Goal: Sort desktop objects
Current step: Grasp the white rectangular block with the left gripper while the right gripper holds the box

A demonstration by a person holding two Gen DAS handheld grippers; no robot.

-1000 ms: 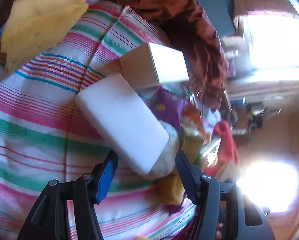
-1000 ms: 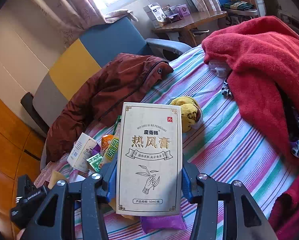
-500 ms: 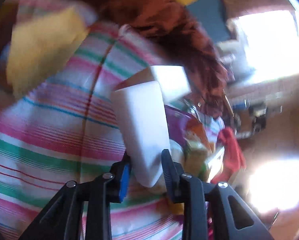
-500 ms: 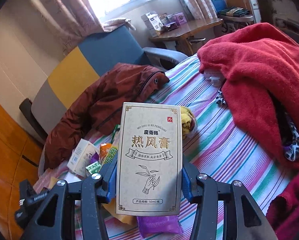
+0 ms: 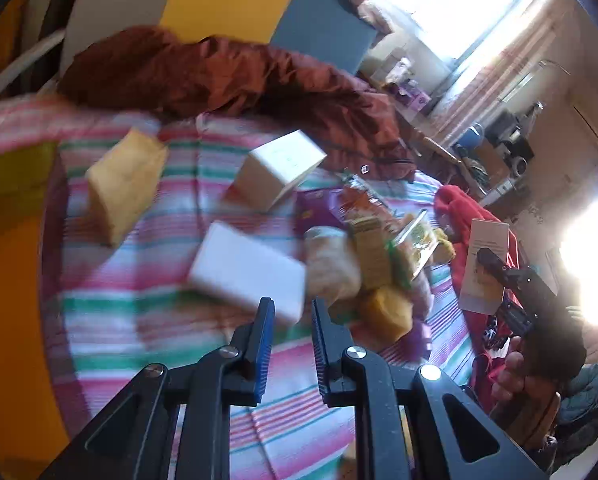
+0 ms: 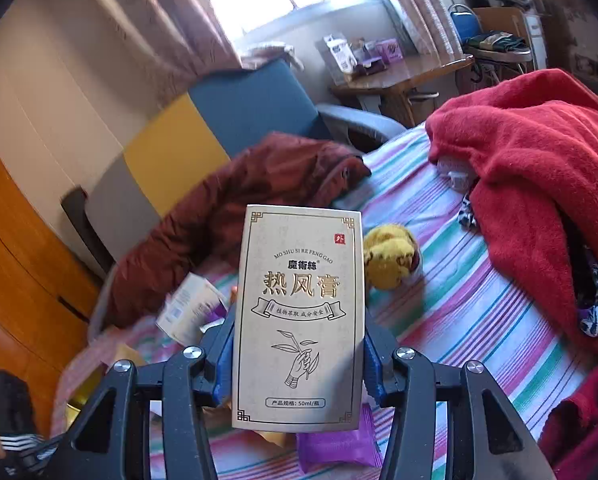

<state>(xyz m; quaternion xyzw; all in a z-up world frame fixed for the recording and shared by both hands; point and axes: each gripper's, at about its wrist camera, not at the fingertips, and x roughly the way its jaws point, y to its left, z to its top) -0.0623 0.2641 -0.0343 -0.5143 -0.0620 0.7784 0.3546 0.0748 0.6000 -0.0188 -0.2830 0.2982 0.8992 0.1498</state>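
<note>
Left wrist view: blurred; looks down on a striped bedsheet (image 5: 139,320) strewn with small things.
Left gripper (image 5: 292,304): jaws drawn close, only a narrow slot between the blue pads.
White block (image 5: 247,274): plain, rectangular, rounded edges, lying aslant on or over the sheet. Its near corner sits at the slot between the fingertips. The blur hides whether the pads pinch it.
Near the block: yellow sponge wedge (image 5: 125,188) to the left, small white carton (image 5: 279,168) beyond, heap of snack packets (image 5: 383,252) to the right.
Right wrist view: sharp; looks across the bed toward a window.
Right gripper (image 6: 299,324): jaws part-open, clamped on the long sides of a beige carton (image 6: 299,316).
Beige carton: tall, flat-fronted, gold key-pattern border, small red seal at upper right, gold Chinese title under "MO SHU SI RE FENG GAO", a line drawing of a hand with a sprig, "50ml" in a box at the foot. Held upright above the sheet, face to the camera.
Left view only: the white block, the sponge, the carton's plain back (image 5: 485,264), and the person's hand (image 5: 515,376) on the right gripper's handle.
Right view only: carton print, red blanket (image 6: 539,168) piled at right, yellow plush toy (image 6: 389,258) just beyond the carton, purple packet (image 6: 339,448) under it.
Both views: brown jacket (image 6: 239,216) at the bed's edge, blue-and-yellow chair (image 6: 251,108) behind it.
</note>
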